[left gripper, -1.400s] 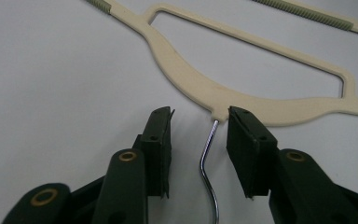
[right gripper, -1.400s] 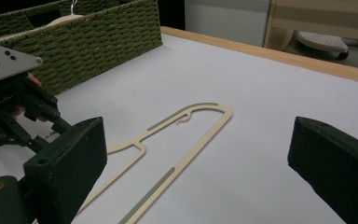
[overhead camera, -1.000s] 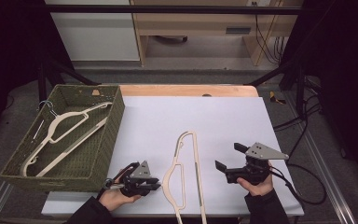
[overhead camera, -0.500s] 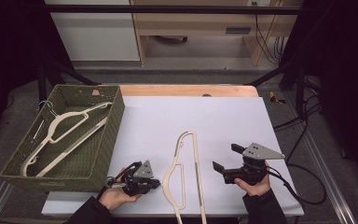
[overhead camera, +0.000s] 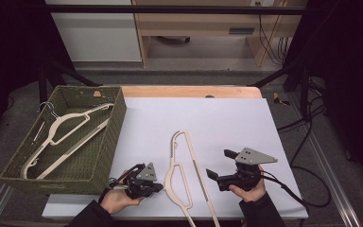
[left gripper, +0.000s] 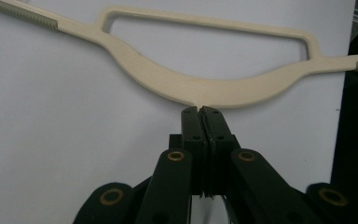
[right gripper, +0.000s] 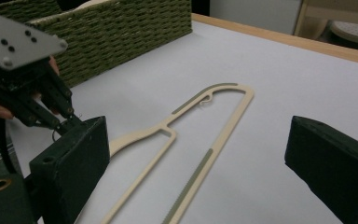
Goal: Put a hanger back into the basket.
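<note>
The high view hangs above the person's side, looking forward and down over the whole table (overhead camera: 227,118); the left gripper view sits low and close, facing the hanger (left gripper: 205,91); the right gripper view skims the tabletop toward the basket (right gripper: 121,32); all three views share that hanger.
</note>
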A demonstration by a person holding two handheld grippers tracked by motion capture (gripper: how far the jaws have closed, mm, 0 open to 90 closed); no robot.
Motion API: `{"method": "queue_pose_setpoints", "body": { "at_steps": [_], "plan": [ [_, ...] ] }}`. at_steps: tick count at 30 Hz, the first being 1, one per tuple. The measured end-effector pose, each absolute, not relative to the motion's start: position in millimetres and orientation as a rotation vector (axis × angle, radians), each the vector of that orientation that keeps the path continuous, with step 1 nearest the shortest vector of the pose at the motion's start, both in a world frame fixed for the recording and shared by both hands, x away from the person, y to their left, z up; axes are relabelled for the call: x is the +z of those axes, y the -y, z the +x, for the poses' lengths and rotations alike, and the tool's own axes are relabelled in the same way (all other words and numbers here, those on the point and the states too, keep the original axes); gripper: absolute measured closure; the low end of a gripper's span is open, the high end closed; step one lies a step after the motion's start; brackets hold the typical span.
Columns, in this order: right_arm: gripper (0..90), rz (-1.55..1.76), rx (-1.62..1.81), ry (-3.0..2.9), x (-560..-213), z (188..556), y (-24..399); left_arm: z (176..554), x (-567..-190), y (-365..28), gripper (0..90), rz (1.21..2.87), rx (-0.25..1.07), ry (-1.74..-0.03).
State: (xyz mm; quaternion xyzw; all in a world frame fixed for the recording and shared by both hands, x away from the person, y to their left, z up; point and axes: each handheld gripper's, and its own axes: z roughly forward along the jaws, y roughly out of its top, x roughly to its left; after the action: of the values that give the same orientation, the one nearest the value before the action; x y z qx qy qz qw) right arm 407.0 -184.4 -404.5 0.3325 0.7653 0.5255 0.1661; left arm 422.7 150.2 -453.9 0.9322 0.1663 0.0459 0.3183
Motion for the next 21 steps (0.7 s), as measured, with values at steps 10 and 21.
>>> {"method": "queue_pose_setpoints", "body": {
  "at_steps": [10, 21],
  "plan": [
    [9.1, 0.904, 1.500, -2.272, -411.2, 399.1, 149.7, 414.5, -429.2, -138.7, 88.5, 2.447, 0.155, -0.511],
    [12.4, 0.898, 1.474, -2.371, -421.2, 389.5, 123.3, 411.2, -397.3, -118.2, 88.6, 2.448, 0.222, -0.521]
  ]
}}
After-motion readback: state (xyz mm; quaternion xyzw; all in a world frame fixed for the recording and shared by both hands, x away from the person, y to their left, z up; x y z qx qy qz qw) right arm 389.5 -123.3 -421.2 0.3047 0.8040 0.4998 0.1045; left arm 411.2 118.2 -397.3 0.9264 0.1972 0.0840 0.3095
